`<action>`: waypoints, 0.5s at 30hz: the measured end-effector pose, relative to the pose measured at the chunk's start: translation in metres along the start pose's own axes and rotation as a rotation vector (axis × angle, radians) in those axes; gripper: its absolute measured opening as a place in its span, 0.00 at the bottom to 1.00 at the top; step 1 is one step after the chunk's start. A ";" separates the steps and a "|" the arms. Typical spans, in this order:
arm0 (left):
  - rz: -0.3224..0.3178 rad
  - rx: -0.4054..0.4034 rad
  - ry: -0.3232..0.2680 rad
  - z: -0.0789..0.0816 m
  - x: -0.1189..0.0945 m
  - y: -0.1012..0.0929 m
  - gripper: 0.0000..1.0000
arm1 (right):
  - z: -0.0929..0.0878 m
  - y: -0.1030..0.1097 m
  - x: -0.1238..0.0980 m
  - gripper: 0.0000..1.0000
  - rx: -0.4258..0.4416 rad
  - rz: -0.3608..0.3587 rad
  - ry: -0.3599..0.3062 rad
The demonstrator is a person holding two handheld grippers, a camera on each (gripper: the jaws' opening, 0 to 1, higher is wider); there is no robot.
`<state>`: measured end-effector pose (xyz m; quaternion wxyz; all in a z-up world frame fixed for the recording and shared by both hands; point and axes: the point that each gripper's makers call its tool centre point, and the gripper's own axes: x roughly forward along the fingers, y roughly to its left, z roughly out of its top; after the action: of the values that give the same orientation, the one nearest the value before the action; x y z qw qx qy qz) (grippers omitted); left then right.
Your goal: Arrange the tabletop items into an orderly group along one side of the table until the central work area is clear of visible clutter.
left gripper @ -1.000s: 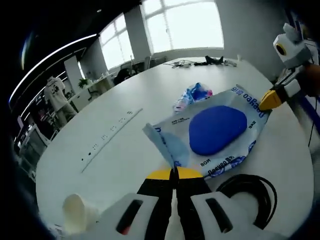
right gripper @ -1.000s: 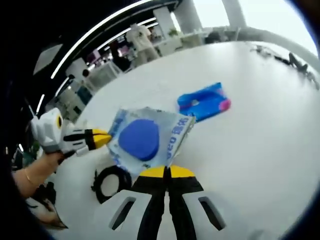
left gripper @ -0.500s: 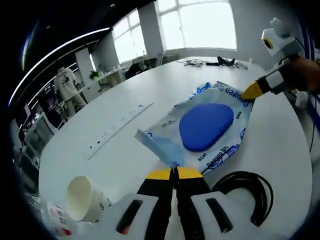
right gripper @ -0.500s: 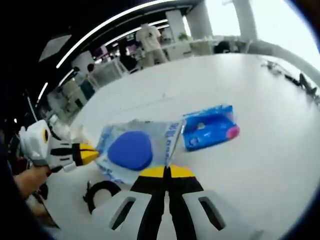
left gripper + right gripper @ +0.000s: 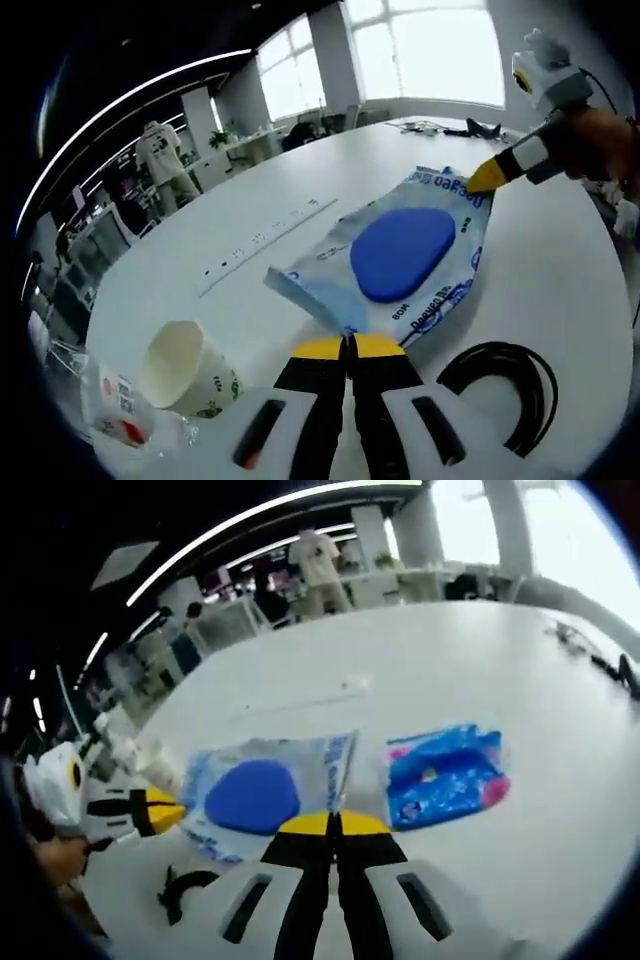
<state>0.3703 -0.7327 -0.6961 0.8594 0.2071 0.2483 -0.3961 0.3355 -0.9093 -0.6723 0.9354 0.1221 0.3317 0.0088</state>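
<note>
A pale blue wipes pack with a dark blue oval lid [image 5: 405, 252] [image 5: 252, 795] hangs between both grippers over the white table [image 5: 240, 210]. My left gripper [image 5: 348, 343] is shut on its near corner. My right gripper [image 5: 334, 822] is shut on the opposite corner; in the left gripper view it comes in from the upper right [image 5: 487, 176], and in the right gripper view the left gripper comes in from the left [image 5: 165, 810]. A smaller bright blue packet [image 5: 445, 777] lies flat on the table to the right of the pack.
A paper cup [image 5: 185, 370] lies on its side at the near left, beside small packets [image 5: 115, 415]. A black cable coil [image 5: 500, 385] [image 5: 185, 892] rests near the table edge. A white power strip [image 5: 265, 235] runs across the table. Cables [image 5: 445, 126] lie far off.
Both cameras have shifted with the pack still gripped at both corners. The cup and small packets have come further into the left gripper view. The blue packet sits further right in the right gripper view.
</note>
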 end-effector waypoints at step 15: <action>0.072 -0.004 0.036 -0.016 0.012 0.014 0.00 | -0.006 0.003 0.040 0.00 -0.070 0.016 0.032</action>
<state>0.3840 -0.7220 -0.7139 0.8688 0.2216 0.2570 -0.3606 0.3633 -0.9013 -0.7006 0.9335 0.0917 0.3453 0.0302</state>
